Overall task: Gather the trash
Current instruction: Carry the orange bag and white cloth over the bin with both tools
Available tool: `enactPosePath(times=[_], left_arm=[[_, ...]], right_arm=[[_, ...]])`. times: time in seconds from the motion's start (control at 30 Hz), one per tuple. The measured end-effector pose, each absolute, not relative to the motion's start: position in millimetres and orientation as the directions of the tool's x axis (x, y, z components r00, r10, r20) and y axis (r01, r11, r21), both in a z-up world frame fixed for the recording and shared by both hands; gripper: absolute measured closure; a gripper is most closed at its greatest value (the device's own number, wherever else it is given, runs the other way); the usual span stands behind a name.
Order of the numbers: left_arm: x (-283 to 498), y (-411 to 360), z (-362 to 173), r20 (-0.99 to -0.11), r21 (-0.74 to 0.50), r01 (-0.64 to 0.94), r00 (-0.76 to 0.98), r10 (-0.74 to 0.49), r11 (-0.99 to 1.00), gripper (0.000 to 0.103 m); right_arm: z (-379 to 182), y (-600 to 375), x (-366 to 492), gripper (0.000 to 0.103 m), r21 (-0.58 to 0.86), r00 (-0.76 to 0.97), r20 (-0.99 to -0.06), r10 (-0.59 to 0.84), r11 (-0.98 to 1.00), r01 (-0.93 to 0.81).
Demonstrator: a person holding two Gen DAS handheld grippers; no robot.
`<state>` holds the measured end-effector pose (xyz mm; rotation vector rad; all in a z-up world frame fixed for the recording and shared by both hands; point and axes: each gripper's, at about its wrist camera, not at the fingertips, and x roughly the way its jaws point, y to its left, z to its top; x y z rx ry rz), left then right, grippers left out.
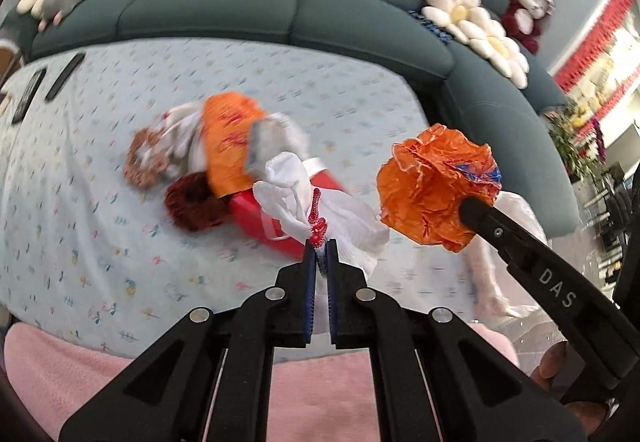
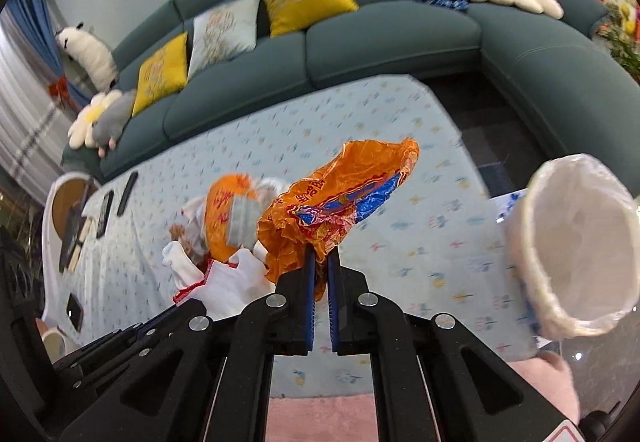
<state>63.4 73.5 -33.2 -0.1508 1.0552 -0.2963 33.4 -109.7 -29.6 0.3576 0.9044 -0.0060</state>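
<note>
My left gripper (image 1: pixel 320 248) is shut on a white glove with a red cuff edge (image 1: pixel 320 202) and holds it above the table. My right gripper (image 2: pixel 320 260) is shut on a crumpled orange snack wrapper (image 2: pixel 340 198), lifted off the table; it also shows in the left wrist view (image 1: pixel 436 186). The glove appears at lower left of the right wrist view (image 2: pixel 224 278). A pile of trash lies mid-table: an orange packet (image 1: pixel 228 138), a red box (image 1: pixel 264 222), a dark red scrunchie (image 1: pixel 192 208). A white-lined bin (image 2: pixel 576 246) stands at the table's right.
The table has a light floral cloth (image 1: pixel 80 170). Remotes and a phone (image 2: pixel 108 210) lie at its left end. A teal sofa (image 1: pixel 240 14) with cushions wraps the far side and the right. A pink rug (image 1: pixel 60 382) lies below the near edge.
</note>
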Motion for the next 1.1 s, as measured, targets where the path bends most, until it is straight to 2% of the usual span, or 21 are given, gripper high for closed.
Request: enactPosePath(times=[0.3, 0.5, 0.73, 1.1], left_arm=[[42.2, -16.6, 1.8, -0.801, -0.232, 0.33, 0.469, -0.373, 0.915, 0.098], [36.6, -74.8, 8.4, -0.794, -0.214, 0.41, 0.455, -0.402, 0.887, 0.098], [32.9, -143.3, 2.4, -0.805, -0.195, 0.504, 0.407, -0.431, 0.841, 0.098], [42.6, -206.9, -25.9, -0.84, -0.18, 0.555, 0.343, -0.42, 0.812, 0.098]], right_arm=[[-0.1, -185.2, -2.4, 0.097, 0.289, 0.695, -0.719, 0.037, 0.924, 0.249], [-1.7, -242.2, -25.5, 0.097, 0.275, 0.697, -0.716, -0.04, 0.901, 0.334], [-24.0, -305.3, -46.1, 0.097, 0.279, 0.668, -0.738, -0.099, 0.856, 0.435], [-69.2, -356.6, -51.0, 0.097, 0.269, 0.592, -0.797, -0.12, 0.807, 0.526]])
